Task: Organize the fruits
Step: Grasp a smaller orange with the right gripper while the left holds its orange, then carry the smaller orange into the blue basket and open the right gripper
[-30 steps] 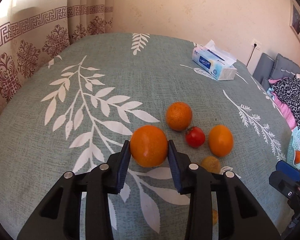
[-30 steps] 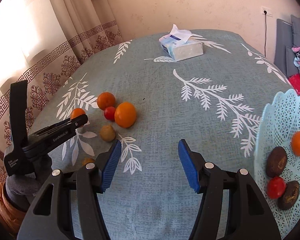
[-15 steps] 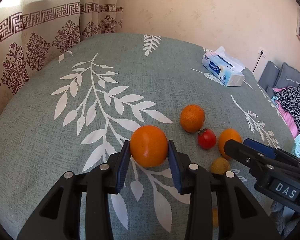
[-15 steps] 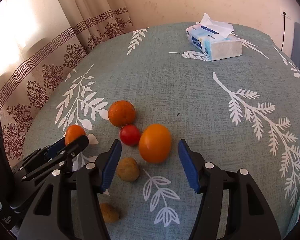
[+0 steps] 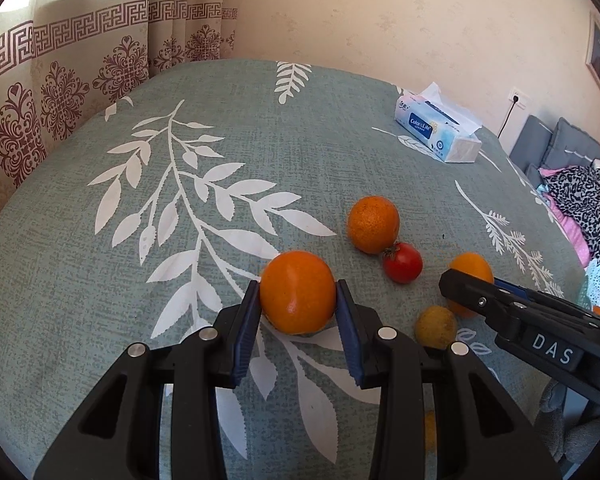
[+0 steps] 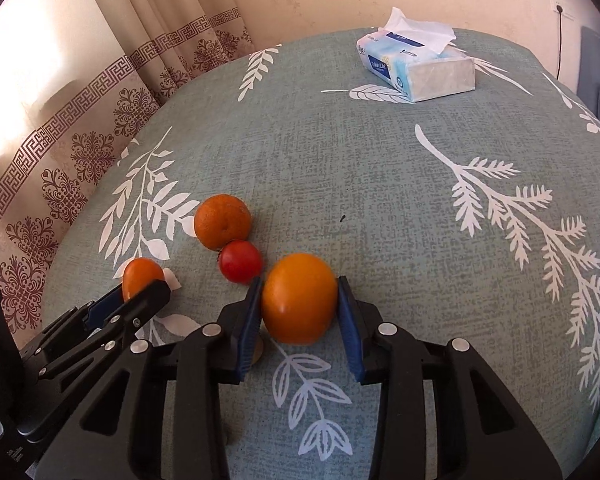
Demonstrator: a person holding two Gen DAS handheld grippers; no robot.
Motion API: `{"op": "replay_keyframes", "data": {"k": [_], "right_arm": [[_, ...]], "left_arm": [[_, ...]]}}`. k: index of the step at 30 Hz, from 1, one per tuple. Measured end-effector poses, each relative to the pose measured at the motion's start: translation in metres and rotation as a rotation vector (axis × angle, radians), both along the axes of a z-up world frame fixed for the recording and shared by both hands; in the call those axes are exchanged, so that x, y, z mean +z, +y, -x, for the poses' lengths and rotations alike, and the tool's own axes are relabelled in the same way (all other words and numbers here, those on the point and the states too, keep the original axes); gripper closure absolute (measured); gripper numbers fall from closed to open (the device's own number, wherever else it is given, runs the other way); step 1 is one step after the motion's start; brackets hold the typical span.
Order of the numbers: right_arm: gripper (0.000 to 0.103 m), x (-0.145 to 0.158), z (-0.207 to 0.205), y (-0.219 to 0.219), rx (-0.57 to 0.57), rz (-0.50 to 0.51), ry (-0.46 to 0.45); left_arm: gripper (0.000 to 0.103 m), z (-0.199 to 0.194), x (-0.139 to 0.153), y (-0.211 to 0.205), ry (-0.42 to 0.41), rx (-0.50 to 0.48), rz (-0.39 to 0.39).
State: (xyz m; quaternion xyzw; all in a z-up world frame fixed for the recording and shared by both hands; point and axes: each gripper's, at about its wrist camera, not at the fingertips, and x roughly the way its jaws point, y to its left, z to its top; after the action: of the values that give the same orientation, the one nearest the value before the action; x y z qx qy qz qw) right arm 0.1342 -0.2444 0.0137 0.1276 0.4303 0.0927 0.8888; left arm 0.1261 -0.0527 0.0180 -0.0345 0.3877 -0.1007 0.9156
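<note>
My left gripper (image 5: 298,308) is shut on a smooth orange (image 5: 297,292), held just above the green cloth. My right gripper (image 6: 299,312) is shut on a second smooth orange (image 6: 299,298), which rests on the cloth. A rough-skinned orange (image 6: 222,221) and a red tomato (image 6: 240,261) lie touching just behind it. A small yellow-brown fruit (image 5: 436,326) lies beside the right gripper's fingers (image 5: 476,294) in the left wrist view. The left gripper with its orange (image 6: 142,278) shows at the left of the right wrist view.
A tissue box (image 6: 418,68) stands at the far side of the table (image 6: 380,184). Patterned curtains (image 5: 60,92) hang past the left edge. Another small fruit (image 5: 430,430) lies half hidden under my left gripper. Bedding (image 5: 572,192) lies at the right.
My right gripper moved left from the blue plate to the fruit cluster and closed on the smooth orange. My left gripper kept its orange and shifted slightly.
</note>
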Motion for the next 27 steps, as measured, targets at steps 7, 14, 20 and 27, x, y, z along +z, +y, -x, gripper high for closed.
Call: {"op": "replay_keyframes", "data": {"k": [7, 14, 20, 27], "right_arm": [[0.066, 0.016, 0.025, -0.011, -0.043, 0.004, -0.051], [0.066, 0.032, 0.052, -0.024, -0.074, 0.015, -0.087], [0.066, 0.042, 0.083, -0.052, -0.142, 0.027, -0.117], [0.066, 0.046, 0.118, -0.104, -0.275, 0.038, -0.124]], "left_arm": [[0.066, 0.004, 0.002, -0.003, -0.002, -0.021, 0.01], [0.066, 0.008, 0.004, -0.002, -0.019, -0.019, 0.01], [0.066, 0.011, 0.006, -0.004, -0.036, -0.024, 0.002], [0.066, 0.013, 0.008, -0.008, -0.048, -0.032, -0.016]]}}
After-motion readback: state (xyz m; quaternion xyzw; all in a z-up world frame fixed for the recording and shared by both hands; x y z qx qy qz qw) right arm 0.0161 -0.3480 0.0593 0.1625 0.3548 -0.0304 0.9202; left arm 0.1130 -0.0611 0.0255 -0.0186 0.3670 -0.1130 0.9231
